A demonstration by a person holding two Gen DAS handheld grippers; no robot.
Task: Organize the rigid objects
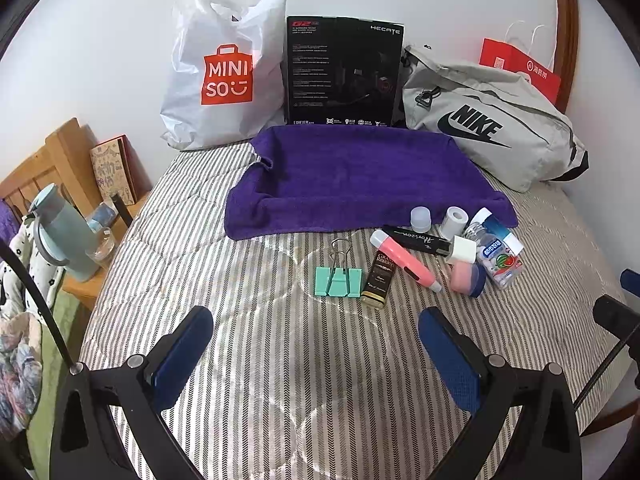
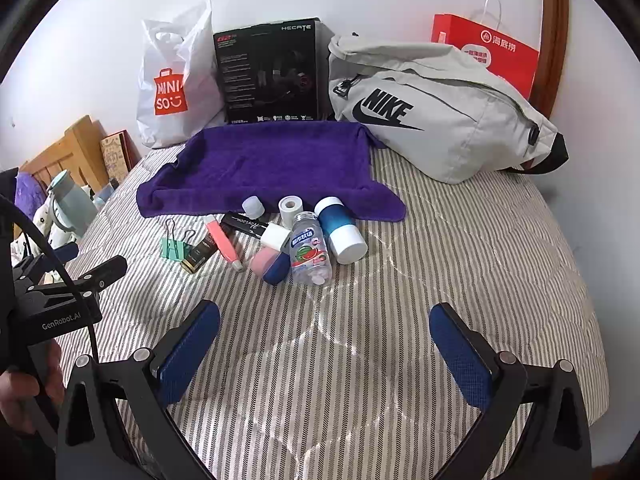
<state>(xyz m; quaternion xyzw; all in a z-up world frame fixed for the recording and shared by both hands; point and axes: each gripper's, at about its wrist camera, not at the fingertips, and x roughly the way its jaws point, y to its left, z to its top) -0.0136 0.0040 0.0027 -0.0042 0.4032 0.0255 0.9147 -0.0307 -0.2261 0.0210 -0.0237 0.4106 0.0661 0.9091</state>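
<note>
Striped grey-and-white quilted bedding (image 1: 168, 272) fills the left wrist view, backed by a white wall. Nothing looks sorted yet: the folded purple terry towel (image 1: 352, 176) lies bare, and the small things sit loose in a cluster just in front of its near edge. Among them are a mint-green metal binder clip (image 1: 338, 278), a small dark bottle with a gold label (image 1: 378, 280), a pink tube with a white cap (image 1: 404, 260) and a clear plastic bottle with a watermelon label (image 1: 500, 260). The left tool (image 1: 316, 344) hovers above bare bedding with its blue pads spread wide, gripping nothing. Open quilt lies between it and the clip; the bed drops off at the left towards a wooden nightstand (image 1: 76, 160).

From the right wrist view, the same cluster lies ahead and slightly left, with a blue-and-white cylindrical container (image 2: 340, 228) on its side at the right end, touching the towel's edge. The right tool (image 2: 324, 348) is likewise released and empty. Wide clear bedding spreads to the right. A grey Nike fabric bag (image 2: 440, 120), a black cardboard headset box (image 2: 272, 72) and a white plastic shopping bag (image 2: 172, 88) crowd the far side against the wall, so in my judgement reaches past the towel have little room.
</note>
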